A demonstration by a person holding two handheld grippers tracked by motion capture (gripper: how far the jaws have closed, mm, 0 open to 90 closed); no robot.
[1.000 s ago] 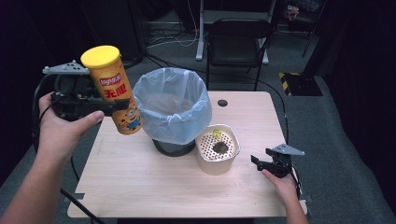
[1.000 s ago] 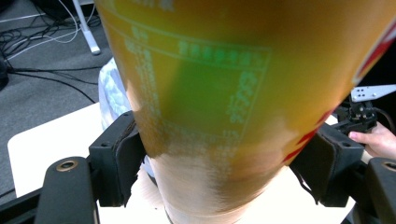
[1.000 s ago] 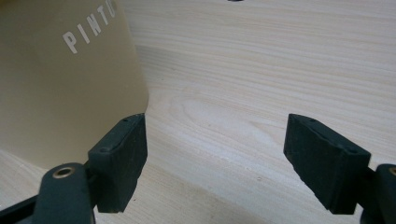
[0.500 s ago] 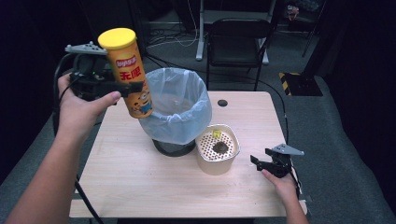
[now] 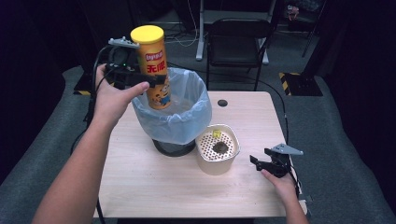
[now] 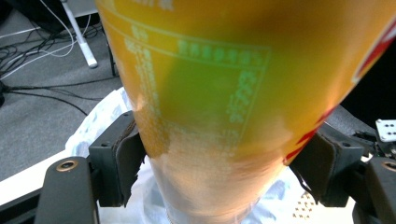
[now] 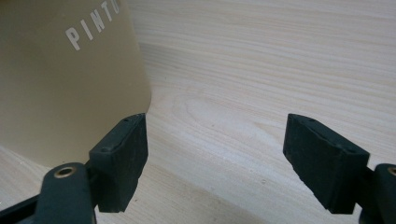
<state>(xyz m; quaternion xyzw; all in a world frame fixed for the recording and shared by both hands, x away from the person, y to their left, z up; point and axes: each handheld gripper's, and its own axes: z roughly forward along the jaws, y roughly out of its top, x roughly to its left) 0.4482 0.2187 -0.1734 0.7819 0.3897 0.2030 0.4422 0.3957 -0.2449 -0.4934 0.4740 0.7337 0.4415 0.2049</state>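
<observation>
between left fingers [image 6: 126, 158], chip can [image 6: 219, 107], clamped upright

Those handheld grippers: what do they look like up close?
Each is a black tool. The left gripper and right gripper carry a grey three-cornered plate on top and trail a black cable. The jaws end in blocky black pads. The forearms are bare, without sleeves.

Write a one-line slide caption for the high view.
Left gripper holds a yellow-lidded chip can over the bag-lined bin; right gripper rests open beside the beige container.
</observation>
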